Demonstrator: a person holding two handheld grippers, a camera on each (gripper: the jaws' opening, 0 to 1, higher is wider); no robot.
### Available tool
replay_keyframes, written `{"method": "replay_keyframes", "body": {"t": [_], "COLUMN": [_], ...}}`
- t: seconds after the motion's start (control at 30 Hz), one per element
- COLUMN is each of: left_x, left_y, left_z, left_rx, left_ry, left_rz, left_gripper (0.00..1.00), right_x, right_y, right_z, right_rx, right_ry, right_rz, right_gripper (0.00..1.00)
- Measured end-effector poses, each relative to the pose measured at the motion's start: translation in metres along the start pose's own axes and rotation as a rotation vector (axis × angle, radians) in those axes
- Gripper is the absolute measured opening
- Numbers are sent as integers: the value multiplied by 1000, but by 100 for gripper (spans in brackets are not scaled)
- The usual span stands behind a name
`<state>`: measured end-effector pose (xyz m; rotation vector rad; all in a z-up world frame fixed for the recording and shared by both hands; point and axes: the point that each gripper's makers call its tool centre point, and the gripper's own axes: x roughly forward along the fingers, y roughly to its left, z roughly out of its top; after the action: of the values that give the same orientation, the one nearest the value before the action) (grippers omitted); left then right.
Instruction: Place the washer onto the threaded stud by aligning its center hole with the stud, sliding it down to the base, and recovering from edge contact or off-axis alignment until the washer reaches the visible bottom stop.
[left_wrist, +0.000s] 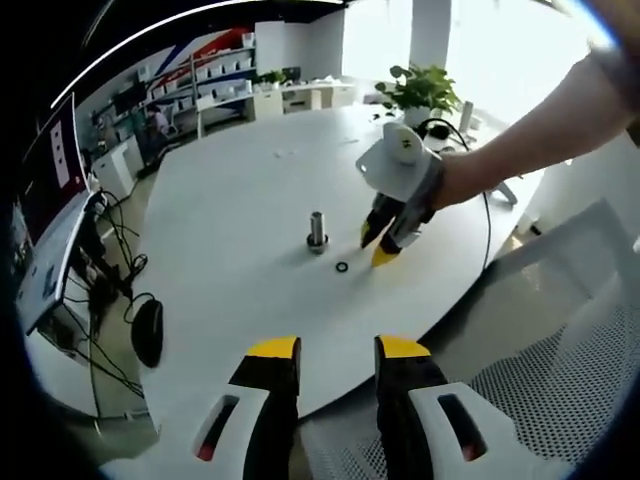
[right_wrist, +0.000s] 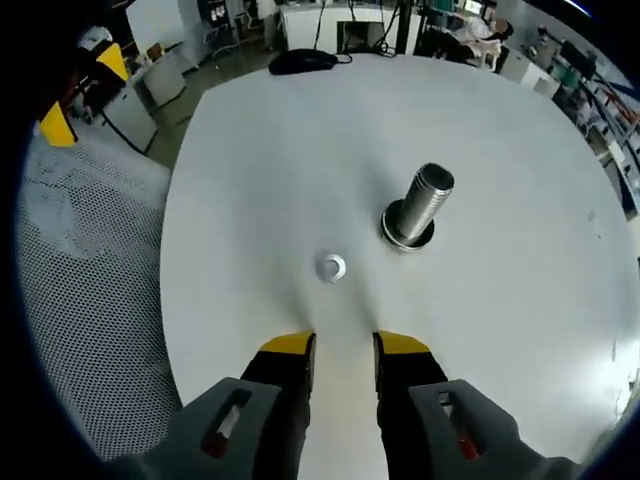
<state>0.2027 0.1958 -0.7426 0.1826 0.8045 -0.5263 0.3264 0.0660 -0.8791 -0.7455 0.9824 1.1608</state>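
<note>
A short threaded metal stud (left_wrist: 317, 230) (right_wrist: 420, 205) stands upright on its round base near the middle of the white round table (left_wrist: 230, 190) (right_wrist: 500, 330). A small washer (left_wrist: 342, 267) (right_wrist: 331, 267) lies flat on the table beside the stud, apart from it. My right gripper (left_wrist: 378, 247) (right_wrist: 345, 348), held by a hand, hovers just behind the washer with its yellow-tipped jaws open and nothing between them. My left gripper (left_wrist: 337, 350) (right_wrist: 85, 95) is held back over the table's edge, open and empty.
A black mouse (left_wrist: 147, 333) (right_wrist: 305, 60) and cables lie at the table's rim. A monitor (left_wrist: 50, 250) stands beside it. A potted plant (left_wrist: 420, 90) sits at the far side. A mesh chair (left_wrist: 580, 400) (right_wrist: 80, 280) stands by the near edge.
</note>
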Motion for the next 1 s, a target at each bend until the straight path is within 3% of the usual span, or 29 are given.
{"method": "replay_keyframes", "body": {"t": [0.17,0.37,0.6,0.73,0.83,1.0], "left_x": [2,-1,1,2,2,2], "left_y": [-2,0,-2,-2,-2,-2], "left_z": [-7,-1,-3,-5,-5,-5], "left_rx": [10,-10,-2,-1,-9,-8], "left_ry": [35,3,19,28,26,27], "left_rz": [-5,2,-6,-4,-6,-10], "left_gripper": [28,28,28,28,28,28], "right_x": [0,3,12,17,20,19], "right_y": [2,1,8,8,15,18], "right_z": [3,9,31,41,45,43], "right_rx": [-20,-12,-66,-80,-145,-228], "right_ry": [-24,-62,-77,-57,-32,58], "right_rz": [4,8,30,41,65,93], "right_gripper": [26,25,29,26,23,20]}}
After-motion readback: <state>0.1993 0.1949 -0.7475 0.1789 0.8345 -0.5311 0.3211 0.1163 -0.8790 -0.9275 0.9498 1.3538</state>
